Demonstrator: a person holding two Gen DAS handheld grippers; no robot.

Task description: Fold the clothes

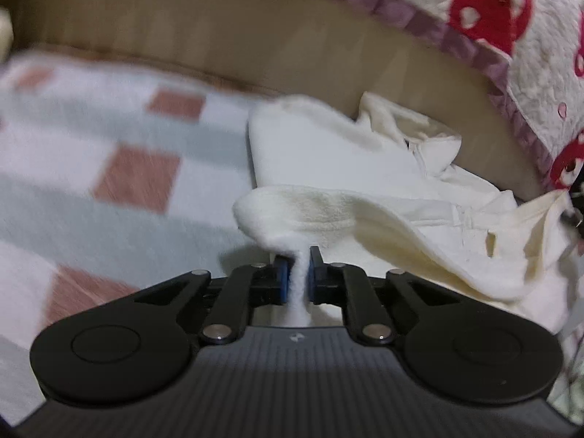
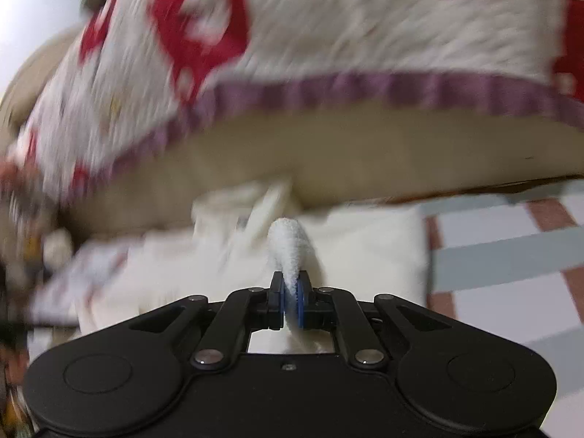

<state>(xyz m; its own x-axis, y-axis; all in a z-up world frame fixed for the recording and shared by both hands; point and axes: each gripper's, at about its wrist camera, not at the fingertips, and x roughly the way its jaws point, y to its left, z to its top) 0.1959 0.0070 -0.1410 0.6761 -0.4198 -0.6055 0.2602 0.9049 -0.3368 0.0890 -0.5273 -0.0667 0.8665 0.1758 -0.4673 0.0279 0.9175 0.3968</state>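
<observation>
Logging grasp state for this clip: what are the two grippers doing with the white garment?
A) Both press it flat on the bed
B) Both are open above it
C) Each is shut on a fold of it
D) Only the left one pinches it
C: white fabric sits pinched between the blue pads of the left gripper and the right gripper, each holding a fold of the garment.

My left gripper [image 1: 300, 273] is clamped tight — its blue pads [image 1: 281, 277] pinch a thin pleat of cream fleece garment [image 1: 328, 168] between them. My right gripper [image 2: 291, 301] is closed the same way, its black fingers [image 2: 274, 303] nipping a fluffy fold — both point forward, level.
</observation>
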